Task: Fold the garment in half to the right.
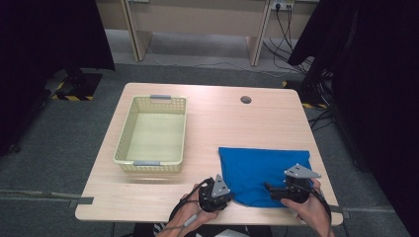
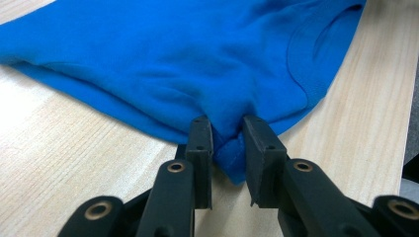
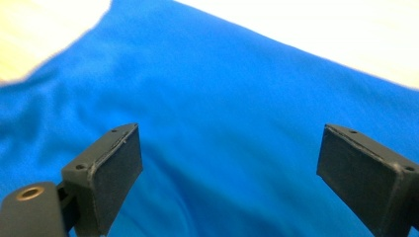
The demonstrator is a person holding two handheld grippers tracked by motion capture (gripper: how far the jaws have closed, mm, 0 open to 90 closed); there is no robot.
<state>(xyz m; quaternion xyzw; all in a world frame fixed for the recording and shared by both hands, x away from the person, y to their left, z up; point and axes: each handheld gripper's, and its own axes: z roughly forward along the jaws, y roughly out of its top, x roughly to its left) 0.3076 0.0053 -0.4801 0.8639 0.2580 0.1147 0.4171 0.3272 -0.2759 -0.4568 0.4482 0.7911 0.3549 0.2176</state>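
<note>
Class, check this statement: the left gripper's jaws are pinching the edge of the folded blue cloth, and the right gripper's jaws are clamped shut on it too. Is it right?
Not quite. The left gripper does pinch the folded blue cloth, but the right gripper has its jaws wide open above the cloth, gripping nothing, as the right gripper view shows.

L gripper (image 2: 227,126) fingers on blue cloth (image 2: 188,54)

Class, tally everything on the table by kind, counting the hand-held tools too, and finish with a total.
Blue garment: 1
Yellow basket: 1
Hand-held tools: 2, the left tool shut on the garment's edge, the right tool open above the garment
Total: 4
</note>
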